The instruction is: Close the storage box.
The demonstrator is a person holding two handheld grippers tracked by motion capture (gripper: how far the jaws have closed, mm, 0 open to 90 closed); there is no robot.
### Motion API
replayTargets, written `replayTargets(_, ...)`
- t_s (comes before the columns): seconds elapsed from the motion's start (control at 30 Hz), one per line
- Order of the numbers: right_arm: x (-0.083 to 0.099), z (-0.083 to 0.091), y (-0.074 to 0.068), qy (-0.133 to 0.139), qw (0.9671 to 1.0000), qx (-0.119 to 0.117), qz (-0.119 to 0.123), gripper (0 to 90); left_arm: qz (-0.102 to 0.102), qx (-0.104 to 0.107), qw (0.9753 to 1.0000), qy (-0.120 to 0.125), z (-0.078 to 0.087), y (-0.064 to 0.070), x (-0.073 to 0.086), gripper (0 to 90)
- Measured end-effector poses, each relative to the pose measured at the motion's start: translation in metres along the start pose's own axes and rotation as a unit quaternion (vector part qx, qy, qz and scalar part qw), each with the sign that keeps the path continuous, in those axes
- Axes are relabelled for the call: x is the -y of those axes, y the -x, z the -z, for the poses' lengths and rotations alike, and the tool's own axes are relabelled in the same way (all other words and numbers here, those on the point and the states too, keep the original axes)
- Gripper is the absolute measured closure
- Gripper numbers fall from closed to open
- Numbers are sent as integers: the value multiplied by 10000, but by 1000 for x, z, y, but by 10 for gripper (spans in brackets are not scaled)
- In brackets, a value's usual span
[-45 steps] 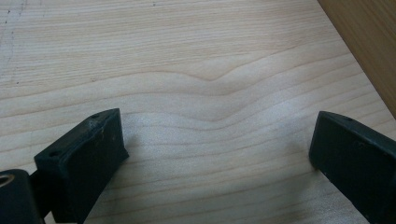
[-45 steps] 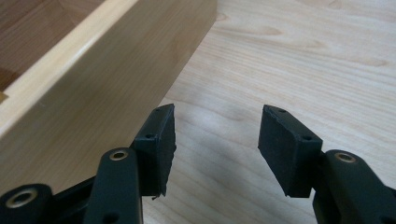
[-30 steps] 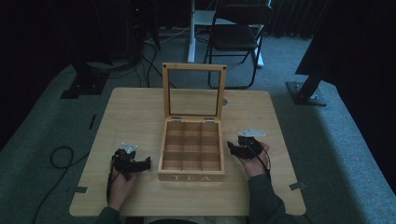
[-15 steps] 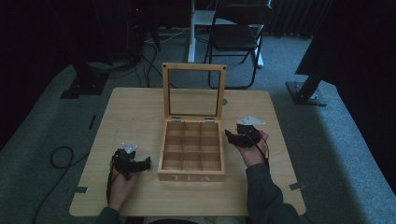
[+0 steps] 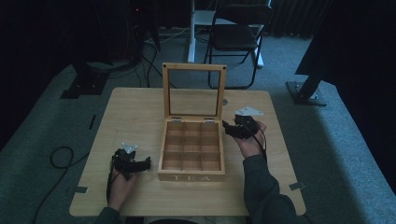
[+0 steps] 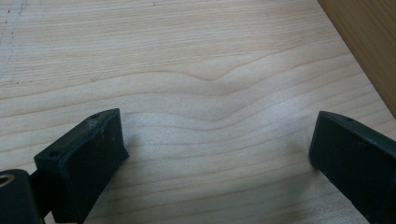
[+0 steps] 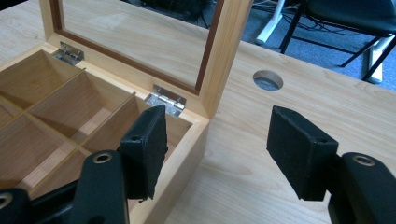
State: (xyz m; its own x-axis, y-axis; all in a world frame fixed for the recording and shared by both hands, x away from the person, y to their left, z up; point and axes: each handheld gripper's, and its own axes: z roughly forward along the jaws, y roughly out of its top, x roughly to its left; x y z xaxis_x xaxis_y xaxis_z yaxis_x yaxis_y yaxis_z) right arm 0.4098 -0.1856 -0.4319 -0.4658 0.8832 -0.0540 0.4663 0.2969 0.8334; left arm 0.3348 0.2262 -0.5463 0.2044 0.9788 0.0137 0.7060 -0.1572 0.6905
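A wooden tea box (image 5: 191, 176) stands mid-table with its glass lid (image 5: 194, 69) upright; its compartments (image 7: 70, 112) look empty. My right gripper (image 5: 227, 128) is open beside the box's back right corner, pointing at it. In the right gripper view my right gripper (image 7: 217, 140) has one jaw over the corner compartment and the other outside the box wall, near the hinge (image 7: 166, 100). My left gripper (image 5: 145, 162) rests open on the table left of the box. In the left gripper view my left gripper (image 6: 215, 144) has bare wood between its jaws, with the box side (image 6: 364, 42) at the upper right.
A round cable hole (image 7: 268, 80) lies in the table (image 5: 135, 112) behind the right gripper. A black chair (image 5: 238, 28) and stand bases (image 5: 303, 91) sit on the carpet beyond the table. A cable (image 5: 60, 156) loops on the floor at left.
My right gripper has moved away from the person along the box's right side, up to its back corner. The left gripper has stayed put.
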Motion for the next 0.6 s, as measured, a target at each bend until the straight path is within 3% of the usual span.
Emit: replayTargets(0.6, -36, -9, 6, 132, 9997, 193, 66, 380, -27, 14, 10000, -3, 0, 0, 0, 35)
